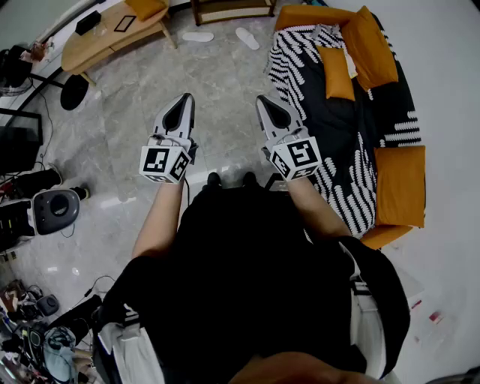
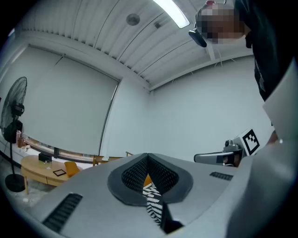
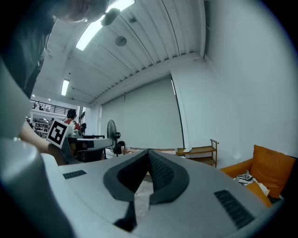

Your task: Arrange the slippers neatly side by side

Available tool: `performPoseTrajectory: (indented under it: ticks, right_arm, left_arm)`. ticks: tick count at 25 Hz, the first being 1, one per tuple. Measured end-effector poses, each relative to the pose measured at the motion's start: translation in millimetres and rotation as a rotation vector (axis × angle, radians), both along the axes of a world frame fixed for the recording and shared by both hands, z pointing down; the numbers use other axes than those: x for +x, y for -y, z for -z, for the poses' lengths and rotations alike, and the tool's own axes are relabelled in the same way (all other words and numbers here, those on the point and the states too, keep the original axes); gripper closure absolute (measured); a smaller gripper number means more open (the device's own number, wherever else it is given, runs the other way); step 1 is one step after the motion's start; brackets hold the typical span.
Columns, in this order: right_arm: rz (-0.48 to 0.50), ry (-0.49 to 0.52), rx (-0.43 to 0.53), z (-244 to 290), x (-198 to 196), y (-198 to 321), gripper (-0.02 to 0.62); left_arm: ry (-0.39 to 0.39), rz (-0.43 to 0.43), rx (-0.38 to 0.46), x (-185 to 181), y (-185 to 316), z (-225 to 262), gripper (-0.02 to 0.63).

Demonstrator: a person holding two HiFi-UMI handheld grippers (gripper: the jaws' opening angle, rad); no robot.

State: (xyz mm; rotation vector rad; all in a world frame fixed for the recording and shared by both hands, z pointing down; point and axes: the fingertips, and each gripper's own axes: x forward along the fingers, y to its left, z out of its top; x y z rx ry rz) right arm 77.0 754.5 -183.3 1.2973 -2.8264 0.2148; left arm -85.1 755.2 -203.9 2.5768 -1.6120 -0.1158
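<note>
Holding level, L gripper (image 1: 186, 99) & R gripper (image 1: 263, 100) were both fully closed, nothing gripped. Left slipper (image 1: 198, 36) & right slipper (image 1: 247, 38) lay well ahead of fingertips, angled apart. Advice: step closer, open jaws early, pinch one rim.

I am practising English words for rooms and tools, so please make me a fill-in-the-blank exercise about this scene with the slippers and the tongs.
1. The white slippers lie on the ___ near the wooden shelf.
2. The left tongs and the right tongs are both ___ and hold nothing.
3. The cushions on the sofa are ___ in colour.
Missing words: floor; shut; orange.
</note>
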Motion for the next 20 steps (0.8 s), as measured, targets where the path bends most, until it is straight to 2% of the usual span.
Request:
performPoseTrajectory:
  ticks: [4,8,11,16,20]
  right_arm:
    - [0.012,-0.004,0.006,2,12,-6,0.565]
    - [0.019,0.003,0.012,2,20,-7,0.565]
    - [0.051,0.018,-0.001,0,24,-7,0.563]
    - [0.08,0.046,-0.007,1,30,-9,0.563]
    - [0.083,0.029,-0.006,-2,39,-4,0.563]
  left_arm:
    - [0.033,-0.005,-0.002,15,-8,-1,0.592]
    - [0.024,-0.009,-0.011,30,-16,-8,0.592]
    - [0.058,-0.018,-0.009,39,-18,-13,0.592]
    - [0.075,0.003,-0.022,41,-21,-20,0.592]
    - [0.074,0.022,-0.023,45,-21,-19,0.592]
